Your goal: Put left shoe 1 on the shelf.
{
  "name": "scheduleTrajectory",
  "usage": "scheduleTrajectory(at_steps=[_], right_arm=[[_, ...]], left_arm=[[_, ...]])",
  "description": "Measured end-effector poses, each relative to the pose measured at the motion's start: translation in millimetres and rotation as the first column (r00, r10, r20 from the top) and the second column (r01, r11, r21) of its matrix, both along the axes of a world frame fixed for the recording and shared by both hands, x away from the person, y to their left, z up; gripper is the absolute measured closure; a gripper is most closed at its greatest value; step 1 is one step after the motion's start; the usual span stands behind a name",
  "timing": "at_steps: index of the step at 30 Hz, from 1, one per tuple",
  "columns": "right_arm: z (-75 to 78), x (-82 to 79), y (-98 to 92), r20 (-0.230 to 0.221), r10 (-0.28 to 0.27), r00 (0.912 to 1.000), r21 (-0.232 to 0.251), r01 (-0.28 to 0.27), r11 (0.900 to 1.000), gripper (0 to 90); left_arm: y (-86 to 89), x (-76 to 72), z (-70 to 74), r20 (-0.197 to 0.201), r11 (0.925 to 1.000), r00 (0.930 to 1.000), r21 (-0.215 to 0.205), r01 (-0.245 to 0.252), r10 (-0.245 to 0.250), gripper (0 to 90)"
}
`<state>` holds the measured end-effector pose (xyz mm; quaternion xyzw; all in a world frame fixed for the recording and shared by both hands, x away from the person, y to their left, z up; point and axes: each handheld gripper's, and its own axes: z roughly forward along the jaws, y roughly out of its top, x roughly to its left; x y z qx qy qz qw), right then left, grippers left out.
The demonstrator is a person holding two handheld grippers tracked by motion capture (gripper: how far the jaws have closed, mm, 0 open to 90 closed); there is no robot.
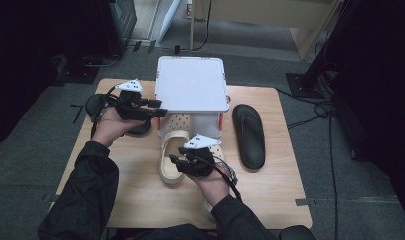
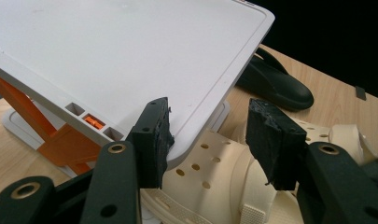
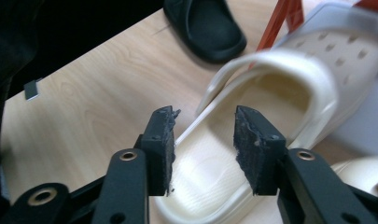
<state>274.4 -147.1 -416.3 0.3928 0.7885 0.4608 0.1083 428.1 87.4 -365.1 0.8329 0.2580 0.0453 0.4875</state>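
A cream clog (image 1: 171,150) (image 3: 289,79) (image 2: 224,168) lies on the wooden table (image 1: 270,190), its holed toe tucked under a white raised platform (image 1: 190,82) (image 2: 130,46) on orange legs (image 2: 65,144). My right gripper (image 1: 174,160) (image 3: 205,116) hovers open over the clog's heel end, the side wall and footbed showing between its jaws, nothing pressed. My left gripper (image 1: 161,112) (image 2: 210,109) is open at the platform's near left corner, which sits between its jaws without being squeezed. A second cream clog (image 1: 217,148) (image 2: 345,135) lies partly under my right hand.
One black slipper (image 1: 248,135) (image 2: 275,84) lies to the right of the platform. Another black slipper (image 1: 96,106) (image 3: 205,28) lies at the table's left, partly under my left hand. Cables (image 1: 320,110) run over the floor beyond the table.
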Motion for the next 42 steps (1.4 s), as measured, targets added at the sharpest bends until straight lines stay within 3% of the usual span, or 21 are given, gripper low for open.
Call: scheduleTrajectory(at_steps=[6, 10, 14, 22, 26, 28, 30, 33, 35, 42], right_arm=[[-15.7, -20.3, 5.7, 0.0, 0.002, 1.0, -0.003, -0.002, 1.0, 64.6], [-32.0, -35.3, 13.2, -0.03, -0.021, 0.9993, -0.003, 0.021, 1.0, 67.2], [-41.7, -45.6, 20.1, -0.031, -0.025, 0.9992, -0.034, 0.024, 0.999, 73.0], [-63.0, -60.6, 36.2, -0.12, 0.036, 0.9921, -0.073, -0.045, 0.996, 77.5], [-69.9, -58.4, 38.8, -0.152, 0.038, 0.9877, -0.1, -0.053, 0.994, 77.5], [-74.7, -52.2, 37.3, -0.205, 0.003, 0.9788, -0.094, -0.023, 0.995, 77.5], [-76.4, -47.9, 36.1, -0.217, -0.024, 0.976, -0.091, 0.004, 0.996, 77.3], [-75.3, -42.4, 35.7, -0.213, -0.04, 0.9762, -0.092, 0.021, 0.996, 78.2], [-73.5, -40.8, 37.7, -0.173, -0.056, 0.9834, -0.117, 0.036, 0.992, 79.5], [-68.7, -26.4, 42.1, -0.18, -0.083, 0.9802, -0.102, 0.065, 0.993, 79.6]], left_arm=[[-0.2, 2.0, 1.3, 0.008, 0.9998, 1.0, 0.02, -0.002, 0.002, 53.3], [1.0, 3.9, 1.4, -0.005, 0.9999, 1.0, 0.013, -0.004, 0.004, 55.6], [1.8, 4.9, 1.4, -0.006, 0.9999, 1.0, 0.013, 0.001, -0.001, 56.3], [2.1, 4.9, 1.1, 0.001, 0.9999, 1.0, 0.016, 0.004, -0.004, 56.5], [1.3, 4.2, 1.3, 0.006, 0.9998, 1.0, 0.021, 0.0, 0.0, 56.5], [1.1, 3.9, 1.3, 0.008, 0.9997, 1.0, 0.022, 0.001, -0.002, 56.5], [1.3, 4.1, 1.2, 0.007, 0.9998, 1.0, 0.021, 0.001, -0.001, 56.5], [1.2, 3.9, 1.3, 0.01, 0.9997, 0.9999, 0.024, 0.003, -0.003, 56.5], [1.1, 3.7, 1.3, 0.012, 0.9997, 0.9999, 0.026, 0.003, -0.003, 56.5], [1.1, 3.6, 1.0, 0.014, 0.9997, 0.9999, 0.023, 0.004, -0.004, 56.5]])
